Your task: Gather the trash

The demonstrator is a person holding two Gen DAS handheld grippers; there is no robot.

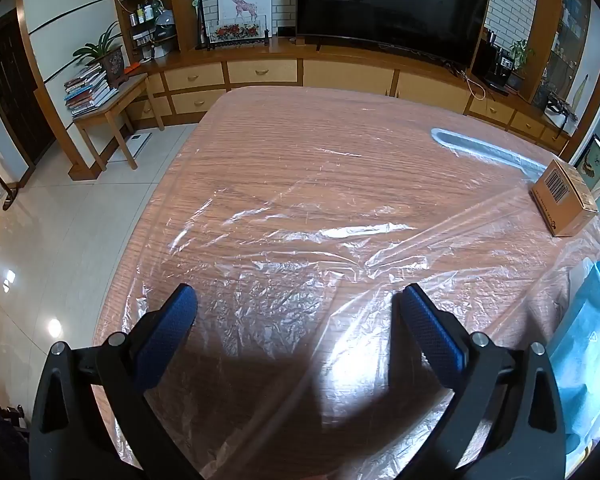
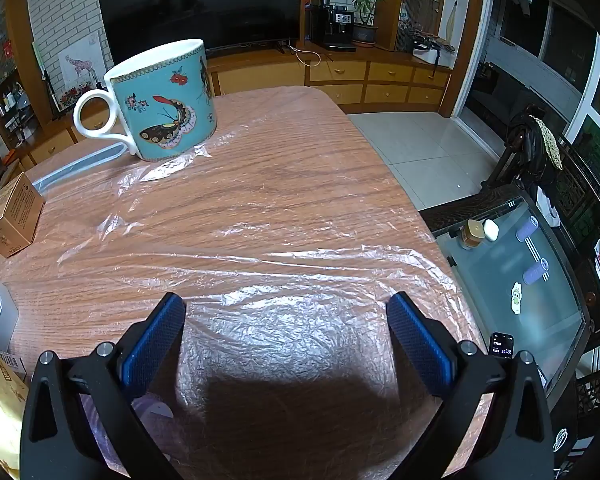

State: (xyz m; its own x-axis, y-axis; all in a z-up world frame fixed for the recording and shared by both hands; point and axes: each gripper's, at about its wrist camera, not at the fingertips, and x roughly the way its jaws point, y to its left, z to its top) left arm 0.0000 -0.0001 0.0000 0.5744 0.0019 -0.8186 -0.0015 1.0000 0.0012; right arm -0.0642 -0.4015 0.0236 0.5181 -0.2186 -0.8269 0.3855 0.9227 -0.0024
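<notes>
- The right gripper [image 2: 286, 312] is held wide apart above crinkled plastic sheet [image 2: 292, 248] on a wooden table [image 2: 80, 300].
- A butterfly mug [image 2: 164, 104] is set upright beyond, a cardboard box [image 2: 12, 216] at left.

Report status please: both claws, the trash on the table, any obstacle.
Left claw open, empty. Right claw open, empty. Cardboard box untouched, on the plastic sheet covering the table. Butterfly mug stands on the sheet, ahead of right claw.

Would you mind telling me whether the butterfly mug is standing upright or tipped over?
Upright: the mug rests on its base on the plastic-covered table, rim uppermost, handle at its side.
</notes>
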